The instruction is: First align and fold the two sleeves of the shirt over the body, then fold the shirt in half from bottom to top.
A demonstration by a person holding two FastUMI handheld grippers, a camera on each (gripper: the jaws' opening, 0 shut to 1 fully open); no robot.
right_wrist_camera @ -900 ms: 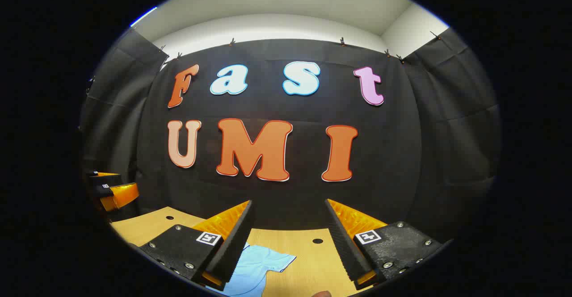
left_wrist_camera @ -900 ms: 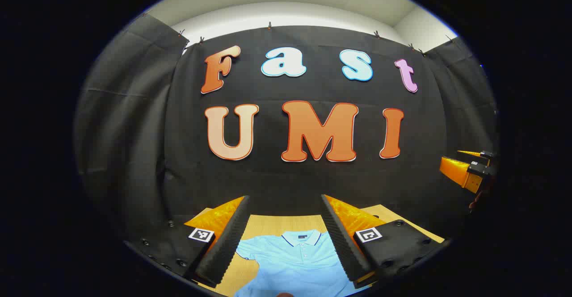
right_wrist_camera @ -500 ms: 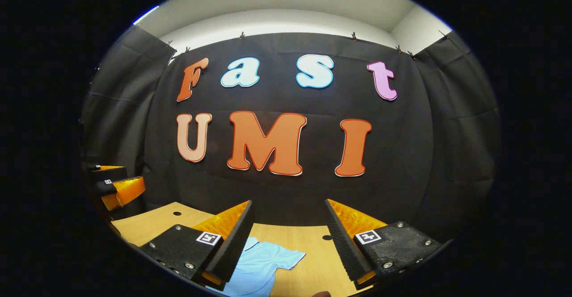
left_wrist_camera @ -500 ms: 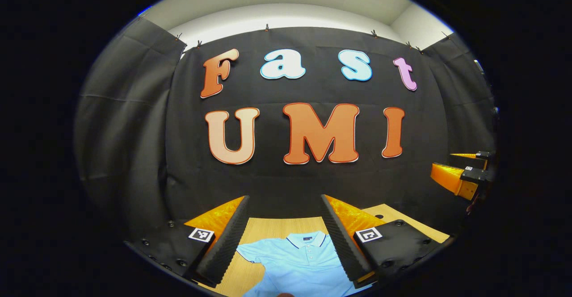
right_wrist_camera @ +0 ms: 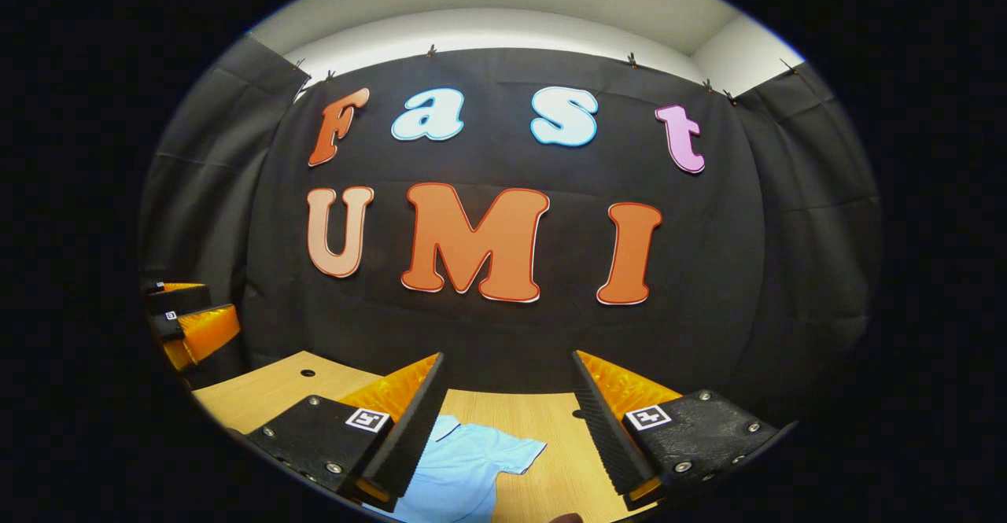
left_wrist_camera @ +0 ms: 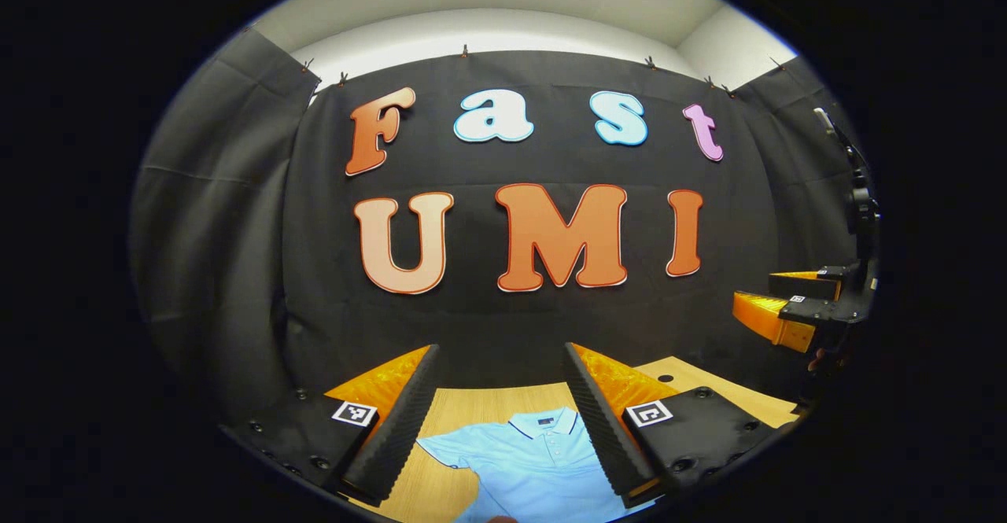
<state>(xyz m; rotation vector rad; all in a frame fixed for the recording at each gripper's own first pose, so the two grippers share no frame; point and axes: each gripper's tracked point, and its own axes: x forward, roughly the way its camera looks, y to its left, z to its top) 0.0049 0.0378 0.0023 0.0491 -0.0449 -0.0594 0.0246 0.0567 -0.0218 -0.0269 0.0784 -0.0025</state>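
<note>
Pale-blue cotton — the shirt (left_wrist_camera: 535, 468) — lies flat on the wooden table (left_wrist_camera: 472, 405), front up. In the left gripper view its collar (left_wrist_camera: 543, 422) points away toward the black cloth wall (left_wrist_camera: 236, 232), and the body runs back toward the camera and out of the bottom of the view. So its long axis lies roughly along the gripper's own line of sight. The left gripper (left_wrist_camera: 499, 429) hangs above it with its jaws spread wide and nothing between them. The collar and button placket sit in the gap, and one short sleeve (left_wrist_camera: 444, 448) reaches out toward the left finger. Far off at the right edge the other gripper (left_wrist_camera: 779, 311) is held up, well clear of the cloth.

In the right gripper view the right gripper (right_wrist_camera: 507, 436) is likewise released, empty and raised off the table. The shirt's other sleeve (right_wrist_camera: 496, 460) lies below and slightly left of the gap, its cuff near the middle and bare wood beyond it to the right. At the left edge the left gripper is seen again, farther off.

My judgement is that no fold is started and both sleeves are spread outward. Each gripper is nearer its own sleeve — left for left, right for right. Each would need to drop down and forward onto a cuff, then carry it inward across the body's long axis.
</note>
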